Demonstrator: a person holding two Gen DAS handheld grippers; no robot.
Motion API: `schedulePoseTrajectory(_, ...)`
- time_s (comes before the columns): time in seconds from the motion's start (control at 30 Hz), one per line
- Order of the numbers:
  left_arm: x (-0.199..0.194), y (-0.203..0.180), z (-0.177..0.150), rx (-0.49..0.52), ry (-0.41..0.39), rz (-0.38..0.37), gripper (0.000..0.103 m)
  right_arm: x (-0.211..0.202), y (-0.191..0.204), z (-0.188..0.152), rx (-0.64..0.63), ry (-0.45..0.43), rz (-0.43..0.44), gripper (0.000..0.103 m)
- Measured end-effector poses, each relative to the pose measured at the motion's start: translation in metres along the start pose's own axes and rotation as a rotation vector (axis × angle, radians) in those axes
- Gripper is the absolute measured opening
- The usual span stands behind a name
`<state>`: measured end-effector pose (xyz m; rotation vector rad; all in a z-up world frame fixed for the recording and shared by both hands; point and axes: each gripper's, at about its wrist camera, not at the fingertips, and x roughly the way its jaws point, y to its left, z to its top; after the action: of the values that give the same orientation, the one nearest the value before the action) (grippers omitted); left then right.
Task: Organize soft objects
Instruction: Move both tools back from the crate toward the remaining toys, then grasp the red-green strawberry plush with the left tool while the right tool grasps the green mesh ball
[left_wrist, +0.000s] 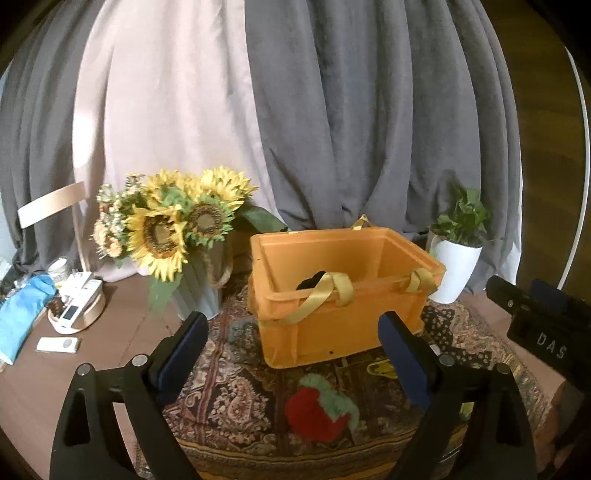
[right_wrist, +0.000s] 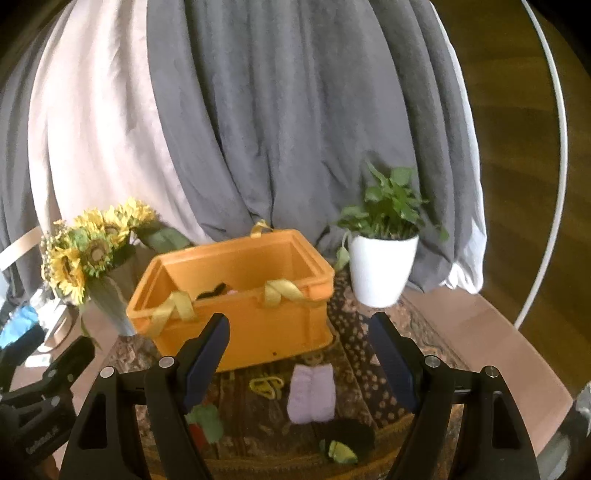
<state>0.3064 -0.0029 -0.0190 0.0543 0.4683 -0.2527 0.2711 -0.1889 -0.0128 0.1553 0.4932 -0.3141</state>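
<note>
I am holding both tongs above the patterned rug (left_wrist: 236, 402) that covers the table (left_wrist: 110, 332), and each is standing wide open with nothing between its blue pads. The left tongs (left_wrist: 293, 354) are hovering over a red plush strawberry (left_wrist: 314, 413) with a fuzzy green leafy cap; it is lying on the rug just in front of the orange crate (left_wrist: 332, 325), apart from it. The right tongs (right_wrist: 299, 354) are hanging over a pale lilac plush piece (right_wrist: 312, 393), folded into two soft lobes, lying on the rug near the crate's front wall. Beside it a yellow loop of cord (right_wrist: 266, 386) is resting, and nearer to me a dark fuzzy item (right_wrist: 351, 432) is lying with a yellow-green piece (right_wrist: 341, 450) against it; I cannot tell what those two are.

The crate is one only, with two golden strap handles draped over its near rim and a third showing at the far rim. Inside it I am seeing one black soft thing (left_wrist: 312, 282) and a hint of pink behind it.

I am counting one bouquet of sunflowers (left_wrist: 173, 229) in a ribbed vase to the crate's left, one potted plant (right_wrist: 384, 258) in a white pot to its right, and grey and pale curtains (left_wrist: 332, 110) behind.
</note>
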Motion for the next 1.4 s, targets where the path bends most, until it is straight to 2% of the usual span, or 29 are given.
schedulePoseTrajectory(0.2,-0.005,0.001,-0.016,0.007,0.005,0.014,0.096,-0.002,-0.005,-0.014,0.018,0.019,-0.032,0.078)
schedulePoseTrajectory(0.6,0.004,-0.01,-0.047,0.052,0.065,0.018,0.096,-0.011,-0.02,-0.049,0.023,0.021,-0.134,0.078)
schedulePoseTrajectory(0.7,0.006,-0.014,-0.054,0.053,0.081,0.018,0.096,-0.007,-0.028,-0.06,0.051,0.054,-0.152,0.085)
schedulePoseTrajectory(1.07,0.03,-0.021,-0.077,0.067,0.163,0.01,0.096,0.02,-0.036,-0.099,0.06,0.171,-0.17,0.085)
schedulePoseTrajectory(1.4,0.058,-0.022,-0.096,0.082,0.204,0.03,0.095,0.042,-0.035,-0.118,0.051,0.228,-0.186,0.085)
